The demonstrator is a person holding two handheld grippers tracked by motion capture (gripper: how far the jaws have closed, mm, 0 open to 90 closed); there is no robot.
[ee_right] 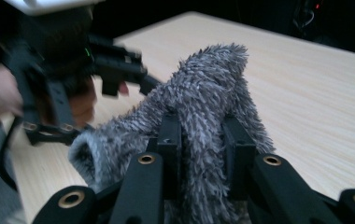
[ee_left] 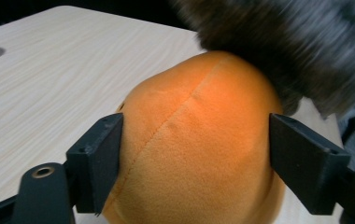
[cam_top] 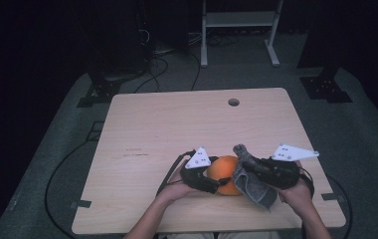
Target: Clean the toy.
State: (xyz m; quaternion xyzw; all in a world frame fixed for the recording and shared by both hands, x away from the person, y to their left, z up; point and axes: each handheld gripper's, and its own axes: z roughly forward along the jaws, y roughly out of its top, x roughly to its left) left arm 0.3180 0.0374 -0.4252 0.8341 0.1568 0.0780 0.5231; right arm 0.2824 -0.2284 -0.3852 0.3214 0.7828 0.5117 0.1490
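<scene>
A round orange plush ball (cam_top: 222,170) rests on the wooden table (cam_top: 177,124) near its front edge. My left gripper (cam_top: 220,184) reaches in from the left, and in the left gripper view (ee_left: 196,135) both black jaws touch the sides of the ball (ee_left: 199,154). A grey fluffy cloth (cam_top: 254,188) hangs against the ball's right side, with my right gripper (cam_top: 250,168) shut on it. In the right gripper view (ee_right: 201,123) the jaws pinch a fold of the cloth (ee_right: 203,88). The cloth (ee_left: 306,42) looks blurred over the ball's top right.
A round cable hole (cam_top: 233,102) lies near the table's far edge. Bare wood spreads across the far and left parts of the table. A white frame (cam_top: 239,30) and cables stand on the dark floor beyond. The person's forearms enter from the bottom.
</scene>
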